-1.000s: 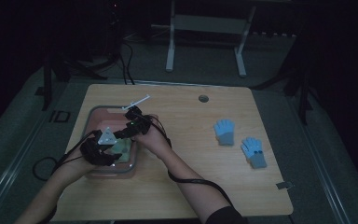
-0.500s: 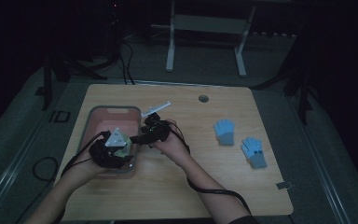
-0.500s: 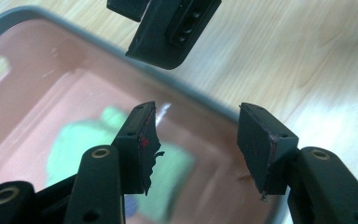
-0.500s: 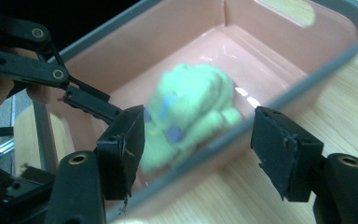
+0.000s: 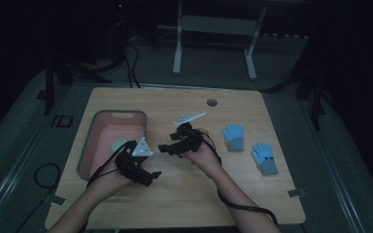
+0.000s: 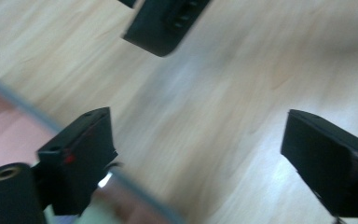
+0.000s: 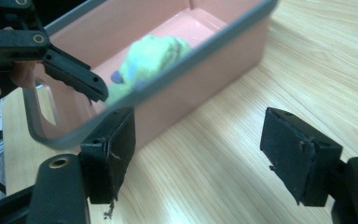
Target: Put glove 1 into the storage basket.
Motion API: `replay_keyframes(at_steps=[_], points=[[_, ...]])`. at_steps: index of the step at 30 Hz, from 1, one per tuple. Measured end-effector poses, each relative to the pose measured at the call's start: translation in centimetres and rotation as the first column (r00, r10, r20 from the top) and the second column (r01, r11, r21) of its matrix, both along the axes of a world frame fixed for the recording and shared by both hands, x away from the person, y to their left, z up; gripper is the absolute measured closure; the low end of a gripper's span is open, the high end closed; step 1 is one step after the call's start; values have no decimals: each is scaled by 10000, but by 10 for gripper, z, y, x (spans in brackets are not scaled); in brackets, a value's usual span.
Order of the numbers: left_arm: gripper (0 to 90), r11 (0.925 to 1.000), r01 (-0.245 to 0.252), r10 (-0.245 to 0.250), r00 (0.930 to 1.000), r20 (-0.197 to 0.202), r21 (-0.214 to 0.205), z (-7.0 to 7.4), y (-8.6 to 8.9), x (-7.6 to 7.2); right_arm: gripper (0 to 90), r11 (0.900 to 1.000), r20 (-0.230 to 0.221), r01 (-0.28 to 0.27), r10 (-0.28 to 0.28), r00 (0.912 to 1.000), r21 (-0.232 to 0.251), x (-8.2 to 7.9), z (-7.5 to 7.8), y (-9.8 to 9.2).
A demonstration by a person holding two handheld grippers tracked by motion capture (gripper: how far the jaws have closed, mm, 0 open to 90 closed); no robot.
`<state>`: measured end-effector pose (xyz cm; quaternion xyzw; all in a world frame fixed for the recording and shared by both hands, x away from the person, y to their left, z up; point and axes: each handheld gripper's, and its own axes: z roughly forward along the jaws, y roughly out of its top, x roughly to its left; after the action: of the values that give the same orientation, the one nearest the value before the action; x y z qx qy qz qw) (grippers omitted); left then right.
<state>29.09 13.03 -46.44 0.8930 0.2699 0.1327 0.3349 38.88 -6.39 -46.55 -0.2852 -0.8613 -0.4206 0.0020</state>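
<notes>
Wood-grain surface carries a pink bin with a grey rim toward its left side, and inside the bin lies a pale green bundle, seen in the right gripper view as a soft green lump with small purple marks resting on the pink floor. Just right of the bin, the left hand-held gripper hangs low over bare wood with a grey three-cornered plate on top; in its own view the two black jaws stand wide apart with nothing between them, the bin's rim crossing under the left jaw. The right hand-held gripper sits near the middle of the surface, pointed toward the bin, its jaws likewise spread wide and empty in its own view, with the bin's near wall just ahead of them and the left hand-held gripper reaching in from the upper left. A small white piece lies just beyond the right hand. Two light blue gloves and lie flat, well apart from both hands, toward the right edge. A dark round hole marks the far side.
</notes>
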Motion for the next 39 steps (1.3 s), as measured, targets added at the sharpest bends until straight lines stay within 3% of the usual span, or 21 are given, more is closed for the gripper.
replay_keyframes(at_steps=[5,9,12,19,26,28,30,33,37,39], points=[[28,9988,277,-281,9996,-94,-412,-6,-17,-3,201,9999,-2,46,-46,10000,124,-1,-3,-24],[28,9974,351,-330,9989,335,-634,-10,-27,-8,163,9995,-88,257,-256,9996,177,0,-6,-43],[28,9962,426,-400,9986,358,-754,-16,-34,-11,159,9982,-96,569,-567,9983,214,2,-8,-57],[28,9954,606,-585,9978,299,-738,-35,-49,-14,152,9944,580,1054,-1047,9928,-86,-1,-16,-83],[28,9960,613,-602,9980,186,-654,-58,-59,-19,135,9911,742,1314,-1295,9888,-220,-6,-28,-109],[28,9964,717,-687,9955,656,-446,-63,-65,-27,124,9883,1006,1512,-1484,9838,-209,-9,-30,-117],[28,9949,973,-949,9922,807,-256,-67,-71,-34,124,9863,1067,1633,-1599,9814,-243,-10,-31,-122],[28,9932,1069,-1050,9936,407,-470,-75,-74,-35,130,9832,968,1825,-1811,9787,-59,-12,-35,-138],[28,9929,1007,-998,9948,183,-625,-83,-73,-33,129,9801,669,1982,-1970,9781,-125,-14,-39,-150],[28,9926,929,-916,9956,209,-776,-84,-71,-33,111,9748,788,2213,-2184,9727,-299,-17,-43,-154]])
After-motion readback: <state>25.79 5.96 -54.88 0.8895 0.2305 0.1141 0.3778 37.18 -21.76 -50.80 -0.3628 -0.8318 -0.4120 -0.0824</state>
